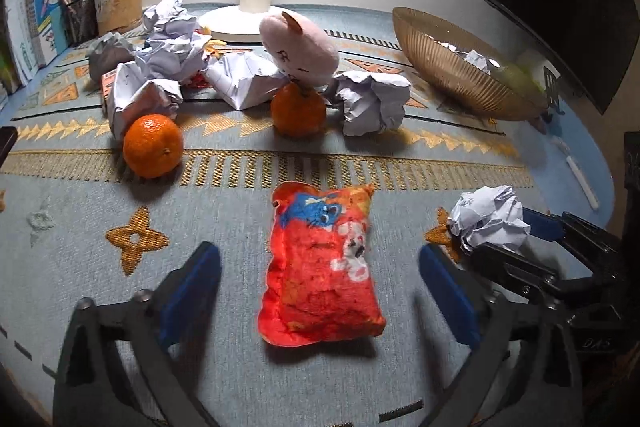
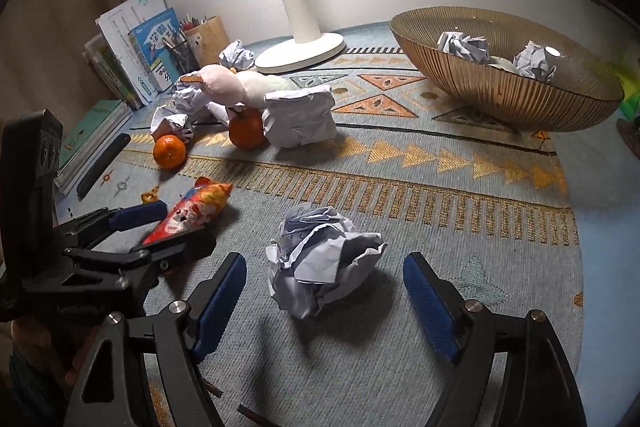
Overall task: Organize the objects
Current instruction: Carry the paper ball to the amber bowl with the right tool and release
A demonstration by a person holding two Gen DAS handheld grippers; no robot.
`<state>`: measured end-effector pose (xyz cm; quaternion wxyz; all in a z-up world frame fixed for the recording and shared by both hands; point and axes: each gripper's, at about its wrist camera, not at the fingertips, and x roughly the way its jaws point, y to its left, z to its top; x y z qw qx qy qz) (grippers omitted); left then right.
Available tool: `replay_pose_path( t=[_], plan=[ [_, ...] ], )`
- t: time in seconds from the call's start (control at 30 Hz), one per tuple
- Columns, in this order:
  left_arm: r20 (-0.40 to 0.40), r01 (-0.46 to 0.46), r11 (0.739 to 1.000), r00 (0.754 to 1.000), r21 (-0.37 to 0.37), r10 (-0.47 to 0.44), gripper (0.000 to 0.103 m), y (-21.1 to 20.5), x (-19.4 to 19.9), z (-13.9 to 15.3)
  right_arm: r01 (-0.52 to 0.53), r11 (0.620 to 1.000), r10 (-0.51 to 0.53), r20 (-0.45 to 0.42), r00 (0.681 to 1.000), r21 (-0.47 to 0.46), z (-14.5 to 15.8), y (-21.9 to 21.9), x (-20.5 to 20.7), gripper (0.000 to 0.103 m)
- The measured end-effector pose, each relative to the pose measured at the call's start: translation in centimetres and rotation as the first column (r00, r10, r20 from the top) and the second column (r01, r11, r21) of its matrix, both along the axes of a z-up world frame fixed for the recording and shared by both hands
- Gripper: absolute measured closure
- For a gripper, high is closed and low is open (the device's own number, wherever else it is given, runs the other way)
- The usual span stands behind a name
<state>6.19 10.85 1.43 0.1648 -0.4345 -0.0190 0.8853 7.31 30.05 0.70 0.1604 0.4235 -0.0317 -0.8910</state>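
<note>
Blue-padded left tongs [image 1: 320, 279] gape around soft red plush pouch [image 1: 320, 267] on counter [image 1: 200, 223], untouched | right tongs [image 2: 324, 291] open astride light crumpled paper ball [image 2: 320, 263] | pinch each mid-body; paper likely crushes.

Two oranges [image 1: 153, 146] [image 1: 298, 110], one red plush pouch [image 1: 320, 269], one pink plush toy [image 1: 298, 53], one ribbed bowl [image 2: 508, 89] holding two paper balls [image 2: 464, 47] [image 2: 534, 61], one lamp [image 1: 244, 19], and several crumpled papers.
</note>
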Motion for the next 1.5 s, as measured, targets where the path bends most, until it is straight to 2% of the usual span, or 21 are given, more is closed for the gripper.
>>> replay_pose_path(
  t=[0.1,0.2,0.23,0.33,0.37,0.4,0.5,0.57,0.67,0.83,0.93,1.1,1.27,1.3,1.33,1.37,1.4,1.47,1.5],
  plan=[
    [0.002,-0.028,1.000,1.000,0.001,0.028,0.001,-0.7,0.1,-0.2,-0.007,1.000,0.007,-0.013,1.000,0.008,0.1,-0.2,0.1,0.024],
    [0.008,-0.034,0.999,0.999,0.006,0.034,0.007,-0.9,0.1,-0.3,-0.001,1.000,0.002,-0.018,1.000,0.008,0.2,-0.3,0.0,0.024],
    [0.004,-0.041,0.999,0.999,-0.006,0.042,0.014,-0.9,0.1,-0.2,0.000,1.000,0.000,-0.015,1.000,0.008,0.2,-0.3,0.0,0.024],
    [-0.014,-0.029,0.997,1.000,-0.069,0.028,0.047,-0.1,0.3,-0.1,0.003,1.000,-0.003,0.001,1.000,-0.004,0.1,-0.3,-0.3,0.025],
    [-0.015,-0.013,0.997,1.000,-0.070,0.012,0.060,0.1,0.4,0.0,0.004,1.000,-0.004,0.017,1.000,-0.015,-0.1,-0.3,-0.5,0.040],
    [-0.011,0.007,0.998,1.000,-0.062,-0.008,0.066,0.4,0.4,0.0,0.003,0.999,-0.002,0.031,1.000,-0.036,-0.3,-0.3,-0.6,0.052],
    [-0.030,-0.001,0.997,1.000,-0.083,-0.002,0.073,1.1,0.7,0.4,0.015,0.996,-0.016,-0.009,1.000,-0.093,0.7,0.4,-0.1,0.055],
    [-0.033,0.009,0.999,0.999,-0.042,-0.011,0.075,1.2,0.6,1.0,0.010,0.985,-0.017,-0.035,0.999,-0.173,2.0,1.6,0.3,0.055],
    [-0.074,0.025,1.000,0.997,0.013,-0.024,0.081,1.8,0.3,3.3,0.056,0.979,-0.079,-0.114,0.990,-0.195,5.6,3.8,0.6,0.055],
    [-0.209,0.104,0.987,0.975,0.119,-0.078,0.081,4.5,-1.5,9.6,0.169,0.943,-0.242,-0.242,0.940,-0.285,12.7,9.6,-0.4,0.055],
    [-0.246,0.171,0.969,0.961,0.176,-0.125,0.081,7.0,-3.9,12.3,0.278,0.918,-0.354,-0.270,0.895,-0.284,14.8,12.3,-2.3,0.054],
    [-0.263,0.221,0.954,0.951,0.205,-0.164,0.081,9.3,-7.0,14.1,0.379,0.894,-0.431,-0.234,0.871,-0.237,14.1,14.3,-5.9,0.054],
    [-0.258,0.251,0.941,0.947,0.226,-0.190,0.078,11.3,-8.0,13.9,0.435,0.879,-0.471,-0.208,0.857,-0.197,12.4,15.2,-7.9,0.053],
    [-0.258,0.258,0.941,0.945,0.220,-0.199,0.072,11.9,-8.1,13.7,0.444,0.878,-0.475,-0.213,0.854,-0.178,12.1,15.3,-8.2,0.049],
    [-0.259,0.258,0.943,0.945,0.210,-0.201,0.056,12.2,-8.0,13.4,0.455,0.879,-0.476,-0.204,0.856,-0.142,11.8,15.4,-8.7,0.043],
    [-0.260,0.254,0.946,0.945,0.200,-0.199,0.049,12.4,-7.9,13.2,0.463,0.880,-0.475,-0.189,0.860,-0.105,11.5,15.4,-9.1,0.028],
    [-0.260,0.247,0.950,0.946,0.190,-0.194,0.044,12.3,-7.7,12.9,0.466,0.880,-0.474,-0.184,0.861,-0.090,11.2,15.5,-9.1,0.026],
    [-0.268,0.230,0.955,0.947,0.185,-0.176,0.016,11.4,-7.2,12.5,0.470,0.878,-0.479,-0.193,0.857,-0.092,11.0,15.8,-8.4,0.026],
    [-0.277,0.219,0.956,0.947,0.195,-0.160,0.011,10.5,-6.8,12.3,0.461,0.882,-0.471,-0.195,0.860,-0.098,10.9,15.7,-7.9,0.026]
  ],
)
